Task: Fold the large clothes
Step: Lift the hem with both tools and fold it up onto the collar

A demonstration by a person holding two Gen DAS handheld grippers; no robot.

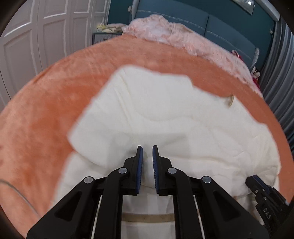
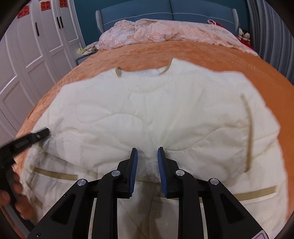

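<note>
Both tongs [image 1: 147, 152] [image 2: 147, 154] parted, just above the cream quilted jacket [image 2: 147, 117].

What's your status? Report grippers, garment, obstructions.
Left gripper open, right gripper open, both over garment. Cream quilted jacket partly folded on orange bedspread. Nothing in the way.

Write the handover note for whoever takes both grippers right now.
Left gripper: jaws a narrow gap apart, with a ridge of the cream quilted jacket between them; whether they grip it cannot be told.
Right gripper: jaws wider apart over bunched fabric, likewise unclear.
The jacket lies across the orange bedspread, collar toward the headboard. Its upper part is laid over the lower panel with the tan-trimmed pockets, so a first fold looks under way.
Left: finish that fold, tuck the sides, square it up. The pink lace cover lies beyond, apart from the jacket.
</note>
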